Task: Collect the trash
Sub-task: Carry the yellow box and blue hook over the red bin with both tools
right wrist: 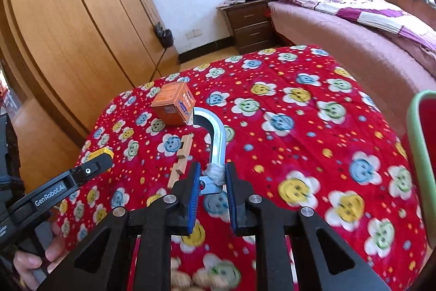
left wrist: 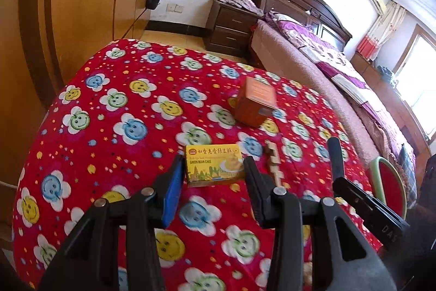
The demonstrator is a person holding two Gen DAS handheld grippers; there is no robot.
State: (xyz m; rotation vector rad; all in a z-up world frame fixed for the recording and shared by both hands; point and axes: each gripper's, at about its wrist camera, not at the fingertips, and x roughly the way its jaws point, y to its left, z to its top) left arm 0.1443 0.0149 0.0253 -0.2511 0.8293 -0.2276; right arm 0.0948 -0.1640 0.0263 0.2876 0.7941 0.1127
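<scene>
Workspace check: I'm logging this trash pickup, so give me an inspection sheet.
Surface: red smiley-flower cloth over the table.
Job's things: yellow green-bean-cake box; orange box; grey fluff ball.
Clutter: curved metal bracket; wooden block piece.
Grippers: left tongs open around the yellow box; right tongs either side of the fluff, contact unclear.
Cables: dark cord by the wardrobe.
Surroundings: wardrobe, bed, nightstand, green-rimmed red bin.

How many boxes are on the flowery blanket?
2. The yellow green bean cake box sits between the left tool's fingers; the orange box stands farther back. More could be hidden.
</scene>
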